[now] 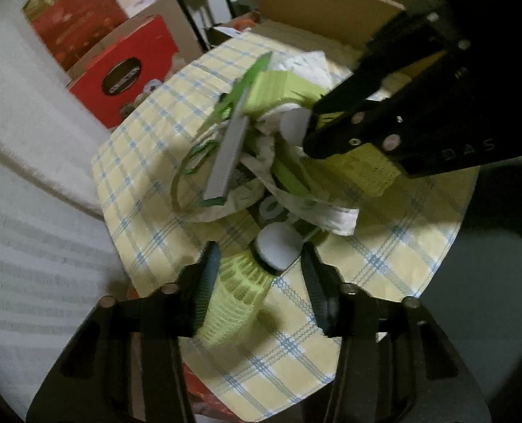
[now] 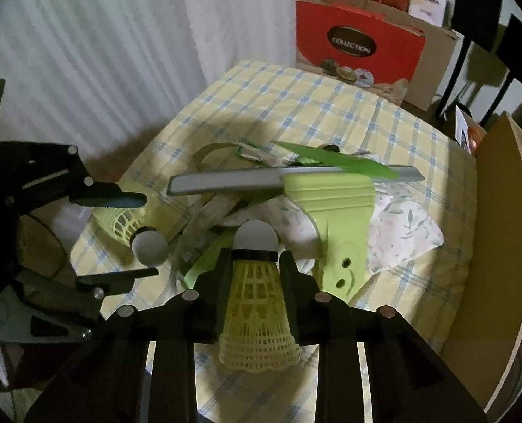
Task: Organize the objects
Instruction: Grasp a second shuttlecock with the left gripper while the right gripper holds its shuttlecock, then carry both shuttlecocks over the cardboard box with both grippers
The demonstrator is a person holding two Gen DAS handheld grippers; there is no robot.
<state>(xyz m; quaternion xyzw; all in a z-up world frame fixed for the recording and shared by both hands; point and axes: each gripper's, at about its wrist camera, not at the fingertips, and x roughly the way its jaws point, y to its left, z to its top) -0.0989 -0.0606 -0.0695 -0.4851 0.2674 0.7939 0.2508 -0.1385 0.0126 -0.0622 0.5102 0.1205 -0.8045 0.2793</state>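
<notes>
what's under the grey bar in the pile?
The grey bar rests across a lime plastic piece, green strips and floral fabric, all on the checked cloth. Anything deeper beneath the pile is covered.

Yellow-green shuttlecock (image 2: 257, 313) (white cork), yellow-blue plaid tablecloth (image 2: 296, 105)

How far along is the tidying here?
Nothing looks sorted yet. The right claw grips one yellow shuttlecock; the left claw sits open around a second shuttlecock. The green squeegee and floral cloth are piled on the checked tablecloth.
</notes>
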